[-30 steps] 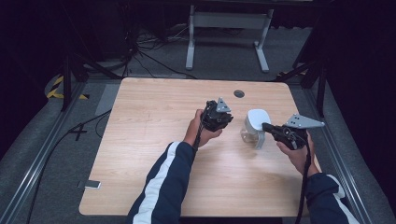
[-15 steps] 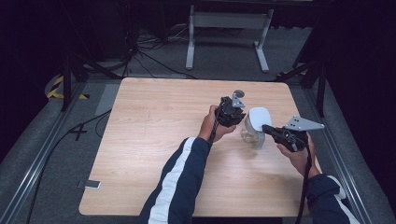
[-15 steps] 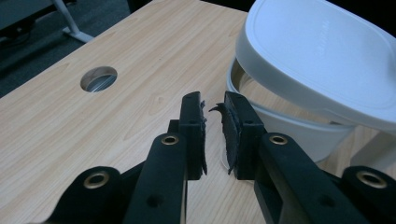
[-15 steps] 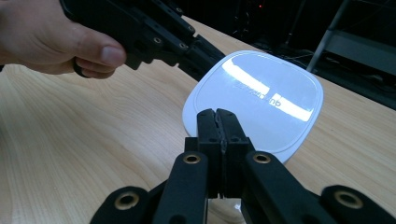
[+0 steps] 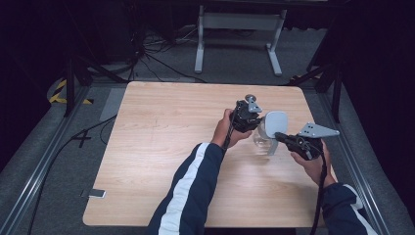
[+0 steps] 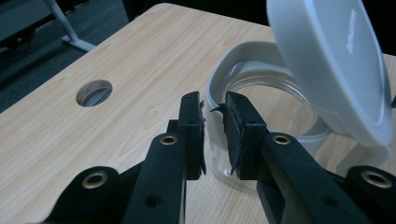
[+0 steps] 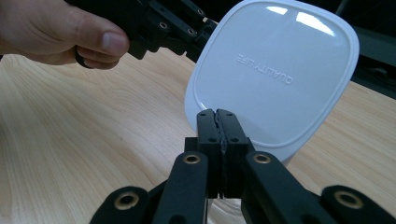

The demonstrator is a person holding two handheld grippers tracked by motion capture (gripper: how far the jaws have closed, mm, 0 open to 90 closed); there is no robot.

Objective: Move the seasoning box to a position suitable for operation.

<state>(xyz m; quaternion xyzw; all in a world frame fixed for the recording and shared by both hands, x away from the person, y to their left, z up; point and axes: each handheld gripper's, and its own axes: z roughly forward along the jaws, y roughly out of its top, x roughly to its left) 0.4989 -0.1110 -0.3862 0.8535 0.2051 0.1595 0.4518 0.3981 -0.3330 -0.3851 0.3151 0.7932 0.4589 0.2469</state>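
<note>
One container on the desk point(image 5: 161, 147): clear jar point(image 6: 275, 93) with a grey collar round its mouth and a white hinged lid point(image 7: 275, 70) swung up, standing near the desk's right edge in the high view, where the lid point(image 5: 275, 121) shows above the jar point(image 5: 262, 139); jar mouth is open; I can see desk grain through the glass wall and no contents I can make out; lid top reads "QUALITY LIFE" in the right gripper view.

Left claw point(image 6: 215, 133): jaws have just been opening, now a narrow gap; they sit at the jar's near rim, collar edge in line with the gap; pads don't look pressed on it, so no grip. In the high view the left claw point(image 5: 252, 117) is just left of the raised lid, close beside it.

Right claw point(image 7: 218, 140): jaws closed flat together, pads meeting; tips sit at the lid's lower edge, and I can't tell whether a thin tab is pinched between them or they only rest against it. In the high view the right claw point(image 5: 280, 137) points at the jar from the right.

Round cable hole point(image 6: 94, 92) in the desk is beyond the jar, well apart.
</note>
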